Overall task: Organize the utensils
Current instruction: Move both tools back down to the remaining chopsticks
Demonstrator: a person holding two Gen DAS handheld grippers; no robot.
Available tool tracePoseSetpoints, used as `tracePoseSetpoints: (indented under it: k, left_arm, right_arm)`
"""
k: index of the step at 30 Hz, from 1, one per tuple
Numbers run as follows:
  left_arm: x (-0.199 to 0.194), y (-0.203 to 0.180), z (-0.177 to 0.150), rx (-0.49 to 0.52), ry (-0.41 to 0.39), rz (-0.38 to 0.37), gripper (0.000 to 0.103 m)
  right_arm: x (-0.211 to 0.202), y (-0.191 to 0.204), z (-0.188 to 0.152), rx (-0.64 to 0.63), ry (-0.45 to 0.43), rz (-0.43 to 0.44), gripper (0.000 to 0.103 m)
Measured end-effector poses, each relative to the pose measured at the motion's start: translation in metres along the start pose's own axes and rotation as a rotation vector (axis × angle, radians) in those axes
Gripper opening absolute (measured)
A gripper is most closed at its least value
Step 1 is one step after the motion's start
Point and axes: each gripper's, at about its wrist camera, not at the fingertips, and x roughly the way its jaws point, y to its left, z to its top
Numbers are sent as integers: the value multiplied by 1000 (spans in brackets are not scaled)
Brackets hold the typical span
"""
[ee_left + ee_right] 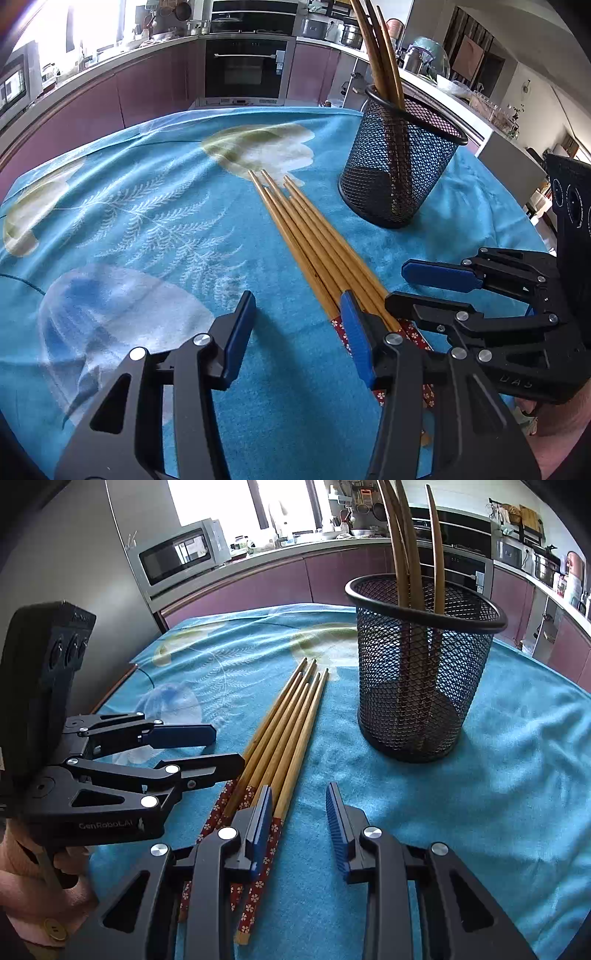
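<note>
A bunch of chopsticks [306, 240] is lying flat on the blue cloth [147, 221] that is covering the desk. The thin tips are pointing away from the fingers and the ends with the red flower pattern are lying closest to them.

The left gripper [297, 325] is hanging low over the cloth with its fingers [240, 328] standing apart and nothing between them. The bunch is lying just beside its right finger, which is sitting over the flowery ends. I cannot tell if that finger is touching them.

The right gripper [301, 823] is also hanging low, and its fingers [338, 823] are standing apart too, a little closer together, with only blue cloth showing between them. Its left finger is sitting over the flowery ends of the bunch, so the chopsticks are lying to the left of its gap.

A black mesh cup [421, 664] is standing upright on the cloth, ahead of the right fingers and a bit to their right. A few more chopsticks are standing inside it, leaning on its rim.

A hand [48, 882] in a pale sleeve is holding the left gripper's handle.
</note>
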Motion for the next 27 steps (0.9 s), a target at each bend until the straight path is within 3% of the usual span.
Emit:
tracePoseSetpoints:
  k: [10,20,27]
  left_arm:
    - [3,1,0,20,5,11,44]
    - [-1,9,-4,-10,10,7,31]
    - [6,7,3,6,19,33,31]
  right_arm:
    - [3,-3,0,-4,9,-33,28]
    - [4,-3,1,-18,14,-53,28]
    - [12,4,9,-46,17,-82,27]
